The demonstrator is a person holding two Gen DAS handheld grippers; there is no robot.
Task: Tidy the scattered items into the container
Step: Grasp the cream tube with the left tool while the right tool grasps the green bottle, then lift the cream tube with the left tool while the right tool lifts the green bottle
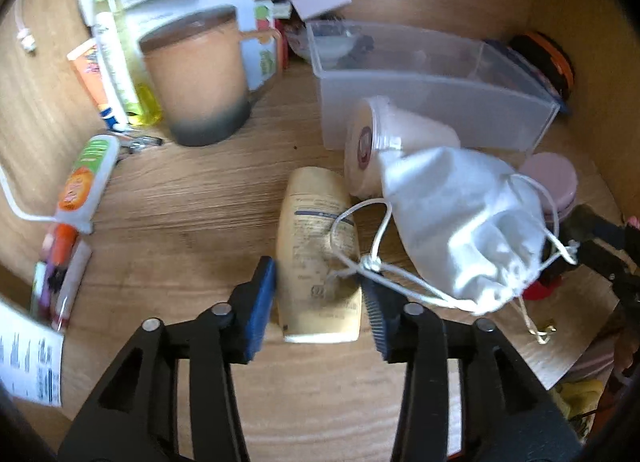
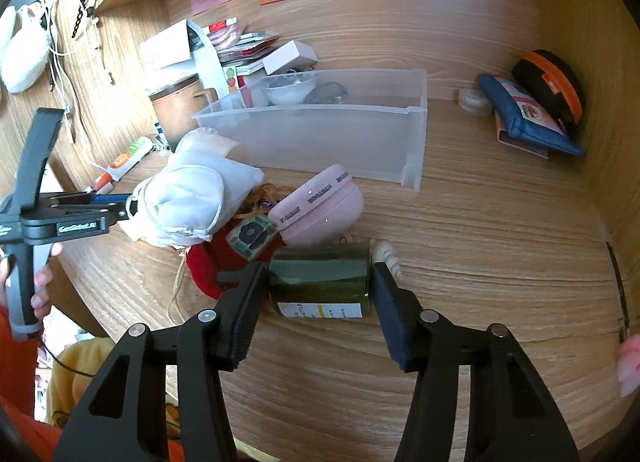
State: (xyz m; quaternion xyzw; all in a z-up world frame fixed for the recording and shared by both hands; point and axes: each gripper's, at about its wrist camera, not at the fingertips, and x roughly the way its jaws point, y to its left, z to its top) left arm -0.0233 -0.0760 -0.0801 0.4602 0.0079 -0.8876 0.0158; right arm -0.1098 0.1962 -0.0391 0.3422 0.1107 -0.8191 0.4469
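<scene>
My left claw (image 1: 320,298) open astride a cream lotion bottle (image 1: 318,250) lying on the counter (image 1: 192,213), my right claw (image 2: 320,294) open around a dark green jar (image 2: 320,282), translucent container (image 2: 320,129) beyond both

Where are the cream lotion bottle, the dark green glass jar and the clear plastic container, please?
cream lotion bottle (image 1: 318,258): left wrist view, on its printed label.
dark green glass jar (image 2: 320,276): right wrist view, on its glass side.
clear plastic container (image 2: 320,137): right wrist view, on its front wall.
</scene>
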